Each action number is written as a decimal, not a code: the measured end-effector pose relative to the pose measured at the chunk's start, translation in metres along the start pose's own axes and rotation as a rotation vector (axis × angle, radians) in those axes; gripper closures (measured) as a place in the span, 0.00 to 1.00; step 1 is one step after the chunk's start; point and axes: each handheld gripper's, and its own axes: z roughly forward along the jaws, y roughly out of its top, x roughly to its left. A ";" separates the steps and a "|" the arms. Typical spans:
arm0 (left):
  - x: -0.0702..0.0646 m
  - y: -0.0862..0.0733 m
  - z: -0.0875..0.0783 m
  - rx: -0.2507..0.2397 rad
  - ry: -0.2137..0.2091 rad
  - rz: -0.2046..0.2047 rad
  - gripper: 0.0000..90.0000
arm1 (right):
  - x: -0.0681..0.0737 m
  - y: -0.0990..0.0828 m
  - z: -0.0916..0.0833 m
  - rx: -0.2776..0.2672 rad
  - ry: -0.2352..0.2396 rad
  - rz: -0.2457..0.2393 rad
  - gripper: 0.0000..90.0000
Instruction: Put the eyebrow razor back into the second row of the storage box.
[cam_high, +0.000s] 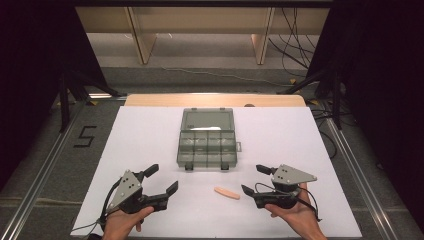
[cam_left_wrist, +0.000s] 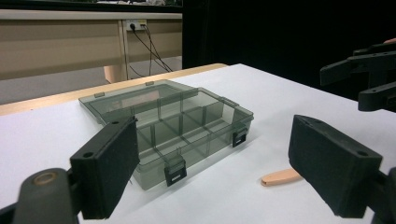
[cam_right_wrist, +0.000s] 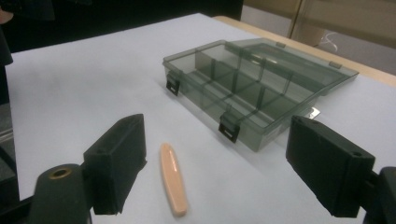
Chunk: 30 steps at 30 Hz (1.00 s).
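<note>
White paper (cam_high: 150, 145) is covering the table, with a wooden edge (cam_high: 215, 100) showing at its far side and dark curtains standing on both sides of the room.

On this paper a small peach-coloured stick (cam_high: 227, 193) is lying flat, and I am taking it as the landmark. It is resting free, touching nothing but the paper. The organizer box (cam_high: 207, 145), smoky grey and transparent, is sitting just beyond the stick, a little toward the person's left, with its lid (cam_high: 208, 119) lying open behind it and its compartments facing up. Two black latches (cam_right_wrist: 229, 127) are hanging on the box wall that is facing the stick.

The right gripper (cam_high: 252, 180) is hovering just beside the stick, on the person's right of it, with its jaws standing wide apart and holding nothing. In the right gripper view the stick (cam_right_wrist: 173, 178) is lying between the two jaws, nearer to the left one, pointing away toward the box.

The left gripper (cam_high: 162, 179) is being held farther from the stick, on its other side, also spread apart and empty. In the left gripper view the stick (cam_left_wrist: 281, 177) is peeking out beside the right jaw, partly hidden behind it, and the box (cam_left_wrist: 177, 126) is lying ahead.

Each hand (cam_high: 122, 222) is coming in from the near edge of the table, gripping its tool from below.
</note>
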 end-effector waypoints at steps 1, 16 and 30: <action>0.000 0.000 0.000 -0.001 0.001 -0.001 0.18 | 0.000 0.001 0.001 0.018 -0.006 -0.007 0.24; 0.000 0.000 0.000 0.000 0.001 -0.002 0.18 | 0.003 0.028 0.039 0.267 0.098 -0.130 0.24; 0.000 0.000 0.000 -0.004 0.002 -0.004 0.18 | 0.012 0.032 0.070 0.455 0.152 -0.194 0.29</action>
